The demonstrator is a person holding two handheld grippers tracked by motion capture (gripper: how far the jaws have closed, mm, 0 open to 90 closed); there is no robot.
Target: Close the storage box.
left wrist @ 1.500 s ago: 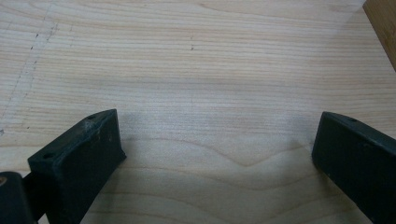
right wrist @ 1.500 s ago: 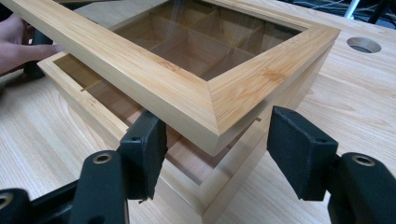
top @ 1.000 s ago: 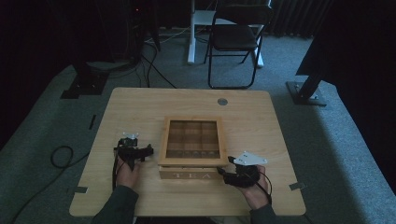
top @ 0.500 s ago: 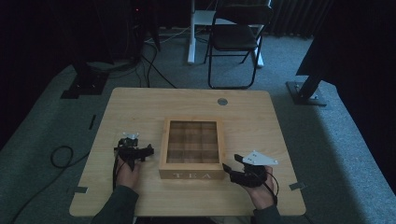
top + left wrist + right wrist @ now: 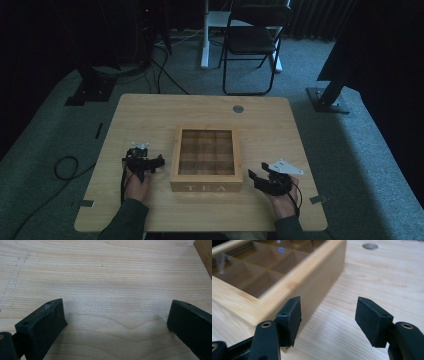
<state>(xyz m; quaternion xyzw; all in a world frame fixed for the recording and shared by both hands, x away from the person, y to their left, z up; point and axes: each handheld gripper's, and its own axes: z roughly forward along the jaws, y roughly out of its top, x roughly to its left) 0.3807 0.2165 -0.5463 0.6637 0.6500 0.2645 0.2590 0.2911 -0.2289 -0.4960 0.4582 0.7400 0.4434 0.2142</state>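
Observation:
A wooden tea box (image 5: 206, 159) with a glass lid and the word TEA on its front stands in the middle of the table, lid down. My left gripper (image 5: 150, 162) rests on the table just left of the box, jaws wide open over bare wood (image 5: 116, 310); a corner of the box (image 5: 205, 255) shows at the upper right of the left gripper view. My right gripper (image 5: 255, 179) sits off the box's front right corner, apart from it. It is open with nothing between its fingers (image 5: 328, 307), and the box's side wall (image 5: 322, 277) runs along its left.
The light wooden table (image 5: 280, 130) has a round grey cable grommet (image 5: 238, 108) behind the box, also seen ahead of the right gripper (image 5: 370, 246). A black chair (image 5: 252, 45) and stand bases sit on the carpet beyond. A cable loops on the floor at left (image 5: 65, 167).
My right gripper has drawn away from the box's front right corner, moving right and a little lower. The left gripper and the box have stayed in place.

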